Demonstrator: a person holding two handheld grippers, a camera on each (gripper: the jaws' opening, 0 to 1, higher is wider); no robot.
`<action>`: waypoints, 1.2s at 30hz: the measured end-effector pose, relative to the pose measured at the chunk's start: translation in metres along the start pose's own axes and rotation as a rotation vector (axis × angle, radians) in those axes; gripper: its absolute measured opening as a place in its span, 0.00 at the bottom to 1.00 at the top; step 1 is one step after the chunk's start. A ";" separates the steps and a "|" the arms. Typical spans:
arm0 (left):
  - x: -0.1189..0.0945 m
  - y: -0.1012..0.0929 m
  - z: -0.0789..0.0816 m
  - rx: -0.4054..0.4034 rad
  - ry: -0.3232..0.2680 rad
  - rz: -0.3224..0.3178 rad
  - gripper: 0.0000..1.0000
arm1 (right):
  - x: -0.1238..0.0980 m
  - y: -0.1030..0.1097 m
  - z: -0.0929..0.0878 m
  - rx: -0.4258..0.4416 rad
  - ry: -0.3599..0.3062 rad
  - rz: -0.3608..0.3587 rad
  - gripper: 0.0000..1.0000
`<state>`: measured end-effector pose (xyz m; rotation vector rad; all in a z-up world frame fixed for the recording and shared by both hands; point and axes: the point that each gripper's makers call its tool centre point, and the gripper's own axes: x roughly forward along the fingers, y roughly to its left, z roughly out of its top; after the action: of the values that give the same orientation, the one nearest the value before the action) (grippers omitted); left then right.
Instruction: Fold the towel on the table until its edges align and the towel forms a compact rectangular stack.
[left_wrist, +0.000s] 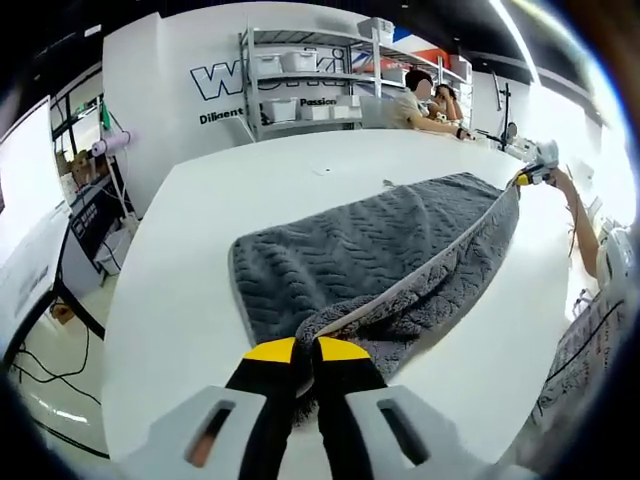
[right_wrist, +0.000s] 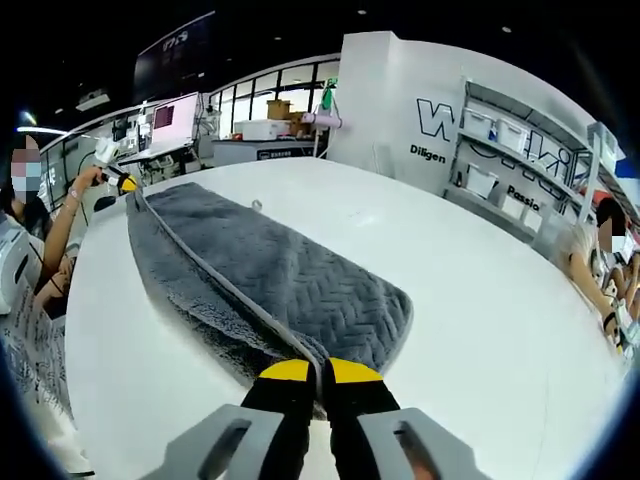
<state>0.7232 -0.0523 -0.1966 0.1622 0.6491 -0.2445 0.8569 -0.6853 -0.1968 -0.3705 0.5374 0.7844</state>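
Note:
A grey towel (left_wrist: 350, 250) with a herringbone weave lies lengthwise on the white table (left_wrist: 200, 240), its near long edge lifted and doubled over. My left gripper (left_wrist: 305, 350) is shut on the towel's near corner. At the far corner my right gripper (left_wrist: 533, 170) pinches the same pale-trimmed edge, which runs taut between the two. In the right gripper view the towel (right_wrist: 300, 280) stretches away from my right gripper (right_wrist: 320, 372), shut on its corner. The left gripper (right_wrist: 120, 182) holds the other end there, in a person's hand.
A shelf rack (left_wrist: 310, 80) with white bins stands behind the table, and two people (left_wrist: 425, 100) sit at its far edge. A desk (left_wrist: 85, 215) and floor cables lie off the left side. Bare table (right_wrist: 480, 300) spreads beside the towel.

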 end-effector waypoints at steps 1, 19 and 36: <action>0.002 0.001 0.001 -0.001 0.002 0.000 0.07 | 0.001 -0.002 0.001 0.000 -0.003 -0.006 0.04; 0.021 0.019 0.026 -0.024 -0.057 0.015 0.07 | 0.016 -0.019 0.014 -0.018 -0.009 -0.066 0.04; 0.032 0.036 0.061 -0.022 -0.131 0.072 0.07 | 0.029 -0.037 0.029 -0.039 -0.024 -0.117 0.04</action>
<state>0.7931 -0.0372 -0.1661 0.1472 0.5147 -0.1776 0.9108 -0.6791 -0.1857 -0.4243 0.4739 0.6869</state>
